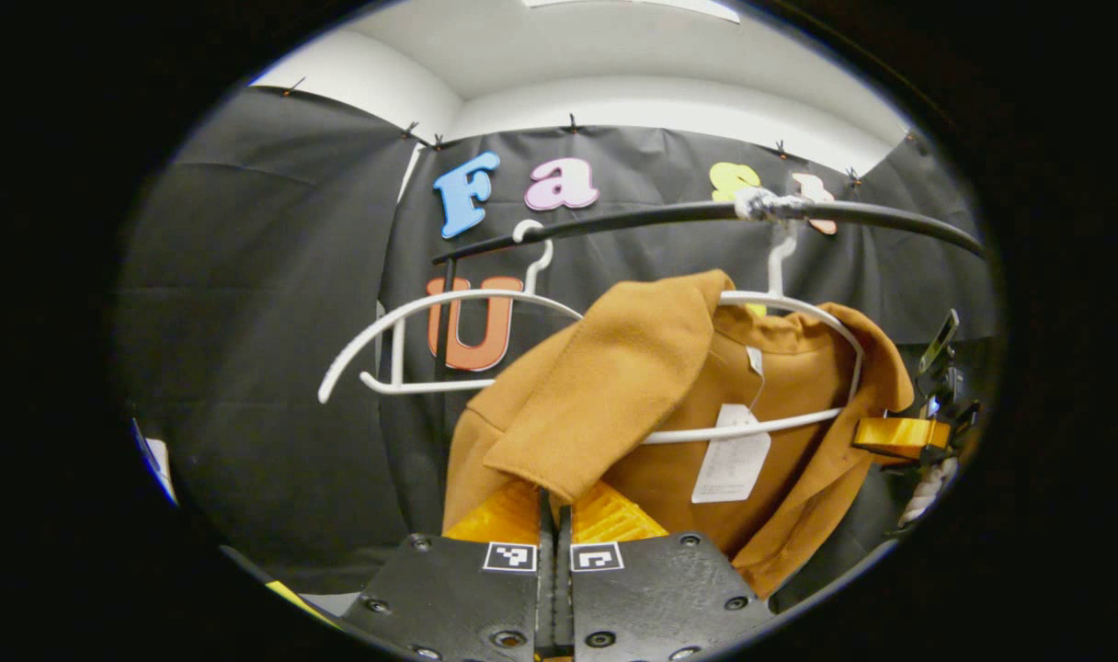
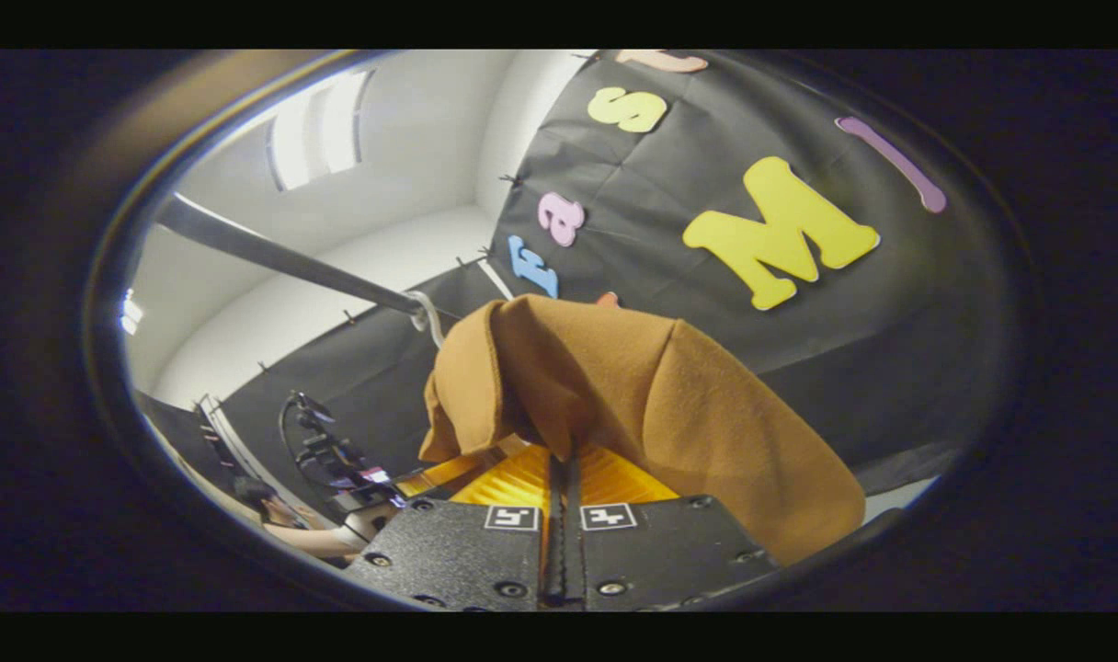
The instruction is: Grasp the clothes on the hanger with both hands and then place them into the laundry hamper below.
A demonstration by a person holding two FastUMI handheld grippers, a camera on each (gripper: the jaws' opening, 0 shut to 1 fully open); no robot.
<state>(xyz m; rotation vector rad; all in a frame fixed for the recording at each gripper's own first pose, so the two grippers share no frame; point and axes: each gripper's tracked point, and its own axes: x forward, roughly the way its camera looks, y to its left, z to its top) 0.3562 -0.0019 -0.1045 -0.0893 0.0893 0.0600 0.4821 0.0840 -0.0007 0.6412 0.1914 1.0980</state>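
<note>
A brown garment (image 1: 651,368) hangs on a white hanger (image 1: 789,308) from a black rail (image 1: 633,219); a white tag (image 1: 732,455) dangles at its collar. My left gripper (image 1: 554,506) is at the bottom of the left gripper view, its orange fingers (image 1: 508,515) shut on a fold of the garment's left shoulder. The right gripper (image 1: 899,437) shows at the garment's right shoulder. In the right gripper view, my right gripper (image 2: 564,464) is shut on the brown garment (image 2: 669,395), which drapes over its orange fingers (image 2: 522,478).
A second white hanger (image 1: 430,308) hangs bare on the rail to the left of the garment. In the right gripper view the rail (image 2: 283,256) runs up to the left, and the other gripper (image 2: 334,460) and a person's arm (image 2: 306,541) show at lower left.
</note>
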